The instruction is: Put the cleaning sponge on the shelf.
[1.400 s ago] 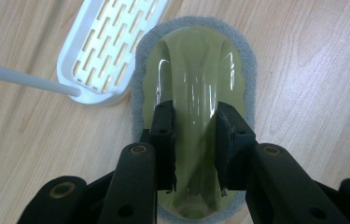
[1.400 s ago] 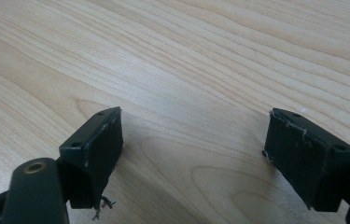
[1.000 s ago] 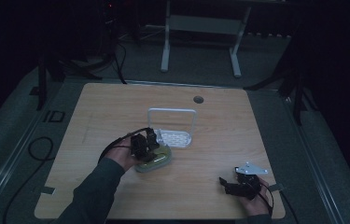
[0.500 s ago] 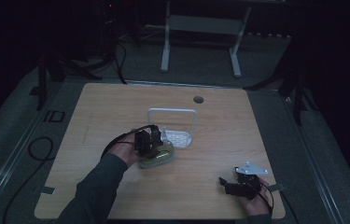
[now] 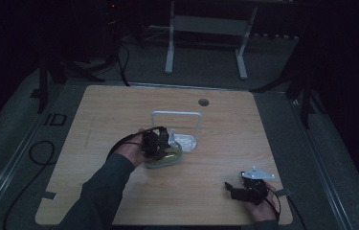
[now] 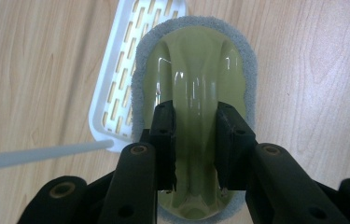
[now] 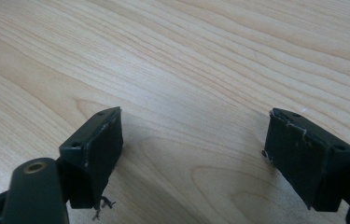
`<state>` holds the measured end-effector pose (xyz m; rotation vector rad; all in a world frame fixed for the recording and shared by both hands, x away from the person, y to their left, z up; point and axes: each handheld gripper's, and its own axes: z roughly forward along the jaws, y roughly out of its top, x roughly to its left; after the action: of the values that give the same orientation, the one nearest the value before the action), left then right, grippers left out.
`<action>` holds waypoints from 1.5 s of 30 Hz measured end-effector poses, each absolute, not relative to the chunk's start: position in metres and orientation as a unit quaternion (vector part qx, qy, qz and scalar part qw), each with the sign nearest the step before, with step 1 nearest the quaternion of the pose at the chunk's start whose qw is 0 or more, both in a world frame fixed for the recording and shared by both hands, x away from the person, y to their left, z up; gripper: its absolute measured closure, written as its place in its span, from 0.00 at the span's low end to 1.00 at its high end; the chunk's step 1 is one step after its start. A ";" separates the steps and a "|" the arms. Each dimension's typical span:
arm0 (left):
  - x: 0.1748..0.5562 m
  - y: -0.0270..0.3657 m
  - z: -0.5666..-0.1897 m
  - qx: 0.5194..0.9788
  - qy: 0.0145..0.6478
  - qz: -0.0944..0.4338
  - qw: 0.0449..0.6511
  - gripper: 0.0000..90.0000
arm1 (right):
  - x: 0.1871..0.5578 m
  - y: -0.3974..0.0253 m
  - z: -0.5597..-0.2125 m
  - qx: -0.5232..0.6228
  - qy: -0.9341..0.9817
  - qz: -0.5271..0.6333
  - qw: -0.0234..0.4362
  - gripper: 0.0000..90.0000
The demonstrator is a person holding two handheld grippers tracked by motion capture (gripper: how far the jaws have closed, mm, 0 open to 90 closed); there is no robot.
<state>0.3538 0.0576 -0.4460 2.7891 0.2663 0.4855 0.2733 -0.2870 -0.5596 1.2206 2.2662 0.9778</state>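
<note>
A pale green scrubber (image 6: 196, 93) with a grey sponge base and a raised handle ridge lies partly over the edge of a white slotted tray (image 6: 116, 79). My left gripper (image 6: 195, 144) is shut on that handle ridge, one jaw on each side. In the high view the left gripper (image 5: 160, 141) sits over the scrubber (image 5: 165, 158) near the table's middle, beside the white tray (image 5: 186, 142) and its upright wire frame (image 5: 176, 115). My right gripper (image 5: 234, 190) rests near the table's front right edge, and its jaws (image 7: 193, 154) stand wide open over bare wood.
The wooden table (image 5: 119, 110) has a round cable hole (image 5: 204, 102) at the back. A white stand (image 5: 206, 24) and dark cables lie on the floor beyond the table. A small tape piece (image 5: 49, 195) sits at the front left corner.
The left gripper and the scrubber have shifted slightly toward the tray. The right gripper has stayed still.
</note>
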 end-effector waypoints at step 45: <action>0.375 0.032 -0.445 0.978 0.016 0.176 0.115 0.80 | 0.273 -0.287 -0.560 0.436 0.807 0.348 0.192 0.21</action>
<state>0.3754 0.0319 -0.4453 2.8649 0.0473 0.5156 0.2731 -0.2869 -0.5596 1.2229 2.2666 0.9779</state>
